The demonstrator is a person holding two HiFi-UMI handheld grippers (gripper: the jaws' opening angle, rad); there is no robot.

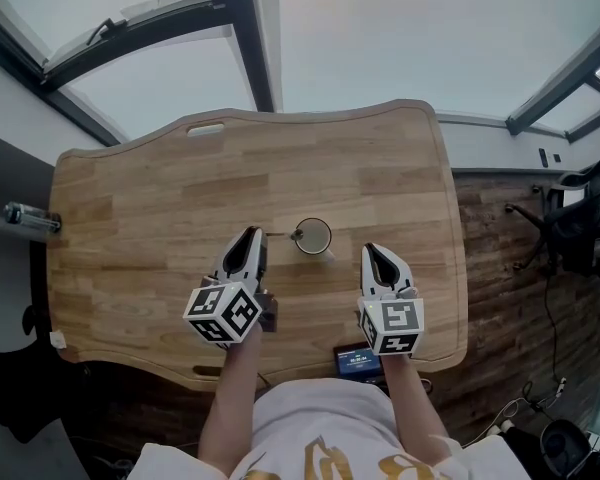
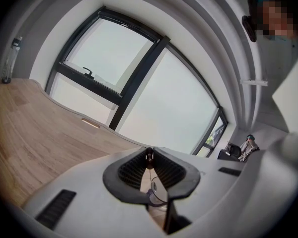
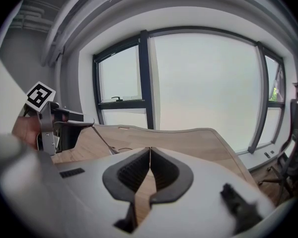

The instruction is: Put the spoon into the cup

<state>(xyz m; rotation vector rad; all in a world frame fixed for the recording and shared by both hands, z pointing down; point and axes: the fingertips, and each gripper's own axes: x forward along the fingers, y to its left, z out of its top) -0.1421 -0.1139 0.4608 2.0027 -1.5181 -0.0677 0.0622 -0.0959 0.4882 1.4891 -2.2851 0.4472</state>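
While the spoon is being pinched by its handle in the left gripper, its bowl is being held at the 9 o'clock rim of the cup. The right gripper is being held pressed together, empty. Likely insertion step; next: lowering in, jaws spread.

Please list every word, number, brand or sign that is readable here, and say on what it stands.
Nothing here reads as text.
Blue screen of the small dark device: too small.
Gold print on the person's white shirt: cut off, unreadable.
Black-and-white square markers on both cubes: patterns, no letters.

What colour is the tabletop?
The tabletop is light wood-grain brown, best seen in the head view.
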